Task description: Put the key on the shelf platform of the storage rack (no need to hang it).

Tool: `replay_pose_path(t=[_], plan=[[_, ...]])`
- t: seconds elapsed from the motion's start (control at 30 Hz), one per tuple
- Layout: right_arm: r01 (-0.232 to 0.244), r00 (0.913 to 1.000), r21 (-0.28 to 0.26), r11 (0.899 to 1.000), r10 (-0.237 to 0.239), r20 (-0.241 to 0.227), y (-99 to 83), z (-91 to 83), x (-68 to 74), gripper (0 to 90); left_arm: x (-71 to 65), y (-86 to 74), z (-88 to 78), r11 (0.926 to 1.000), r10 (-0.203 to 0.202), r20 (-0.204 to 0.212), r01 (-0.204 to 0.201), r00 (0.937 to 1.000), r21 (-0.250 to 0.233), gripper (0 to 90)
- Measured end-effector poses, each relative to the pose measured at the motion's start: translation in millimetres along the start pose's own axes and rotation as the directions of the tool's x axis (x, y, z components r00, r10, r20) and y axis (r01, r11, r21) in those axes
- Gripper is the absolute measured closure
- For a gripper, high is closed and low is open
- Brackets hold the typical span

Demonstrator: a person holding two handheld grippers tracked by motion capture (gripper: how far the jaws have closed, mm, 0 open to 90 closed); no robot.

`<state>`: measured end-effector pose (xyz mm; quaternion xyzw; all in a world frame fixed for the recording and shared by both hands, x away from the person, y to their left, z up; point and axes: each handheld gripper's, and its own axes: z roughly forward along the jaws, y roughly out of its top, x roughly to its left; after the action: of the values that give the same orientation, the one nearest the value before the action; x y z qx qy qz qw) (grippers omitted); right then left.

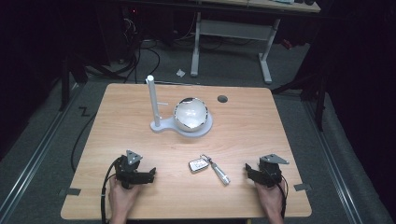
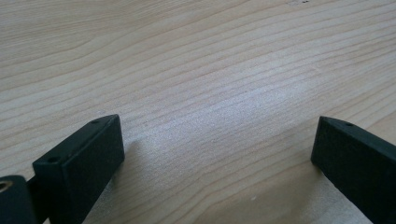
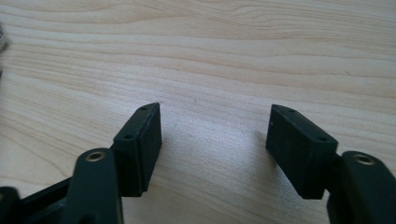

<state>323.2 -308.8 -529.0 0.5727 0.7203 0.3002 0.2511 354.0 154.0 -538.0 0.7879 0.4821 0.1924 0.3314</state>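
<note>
A grey key fob [image 1: 198,164] lies on the wooden table [image 1: 243,135] near the front middle, joined by a ring to a small silver cylinder [image 1: 221,173]. My left gripper [image 1: 150,176] rests at the front left, held by a hand, with its jaws pointing right toward the fob. Its jaws stand wide apart over bare wood [image 2: 217,144]. At the front right my right gripper [image 1: 248,172] points left, a short way from the silver cylinder. Its jaws are open with nothing between them [image 3: 215,135].
A white stand with an upright post [image 1: 152,100] and a round base [image 1: 205,129] sits at the table's middle back, and a shiny round bowl [image 1: 190,114] rests on the base. A dark cable hole [image 1: 222,99] lies behind it. A desk frame [image 1: 233,32] stands beyond the table.
</note>
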Motion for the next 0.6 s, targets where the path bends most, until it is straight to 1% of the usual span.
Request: replay_pose_path(t=[0.03, 0.07, 0.13, 0.2, 0.23, 0.27, 0.37, 0.43, 0.47, 0.5, 0.6], plan=[[0.000, 1.0000, 0.000, 1.000, 0.000, 0.000, 0.0, 0.0, 0.0, 37.9, 0.0, 0.0, 0.0, 1.0000, 0.000, 0.000, 0.000, 1.0000, 0.000, 2.8], [0.010, 0.9999, -0.002, 1.000, -0.010, -0.011, 0.0, -0.7, 1.0, 41.9, 0.0, 0.0, 0.0, 1.0000, 0.000, 0.000, 0.000, 1.0000, 0.000, 2.8], [0.011, 0.9998, -0.003, 1.000, -0.011, -0.016, -0.1, -0.9, 1.9, 43.0, -0.1, -0.1, -0.1, 1.0000, 0.000, 0.000, 0.000, 1.0000, 0.000, 2.8], [0.019, 0.9992, -0.002, 1.000, -0.019, -0.036, 0.4, -1.2, 5.0, 45.7, 0.0, -0.1, -0.4, 1.0000, 0.001, 0.001, -0.001, 1.0000, 0.000, 3.2], [0.019, 0.9992, -0.002, 1.000, -0.019, -0.036, 0.4, -1.2, 5.0, 45.7, 0.0, -0.1, -0.4, 1.0000, 0.001, 0.001, -0.001, 1.0000, 0.000, 3.3], [0.028, 0.9982, -0.004, 1.000, -0.028, -0.053, 0.7, -1.1, 7.1, 47.2, -0.1, -0.1, -0.5, 1.0000, 0.001, 0.001, -0.001, 1.0000, 0.001, 3.3], [0.037, 0.9971, -0.004, 0.999, -0.037, -0.066, 1.0, -1.0, 9.5, 48.4, -0.1, -0.1, -0.6, 1.0000, 0.002, 0.001, -0.002, 1.0000, 0.001, 3.6], [0.050, 0.9944, -0.005, 0.999, -0.050, -0.093, 2.1, -0.8, 13.0, 51.6, -0.1, -0.2, -0.5, 1.0000, 0.002, 0.003, -0.002, 1.0000, -0.001, 3.7], [0.050, 0.9944, -0.005, 0.999, -0.050, -0.093, 2.1, -0.8, 13.0, 51.6, -0.1, -0.2, -0.5, 1.0000, 0.002, 0.003, -0.002, 1.0000, -0.001, 3.7], [0.061, 0.9923, -0.006, 0.998, -0.062, -0.107, 3.2, -1.0, 15.5, 52.4, -0.1, -0.2, -0.5, 1.0000, 0.002, 0.003, -0.002, 1.0000, -0.001, 3.7], [0.072, 0.9882, -0.009, 0.997, -0.072, -0.135, 6.4, -2.1, 19.7, 54.7, -0.1, -0.2, -0.6, 1.0000, 0.002, 0.003, -0.002, 1.0000, -0.001, 3.7]])
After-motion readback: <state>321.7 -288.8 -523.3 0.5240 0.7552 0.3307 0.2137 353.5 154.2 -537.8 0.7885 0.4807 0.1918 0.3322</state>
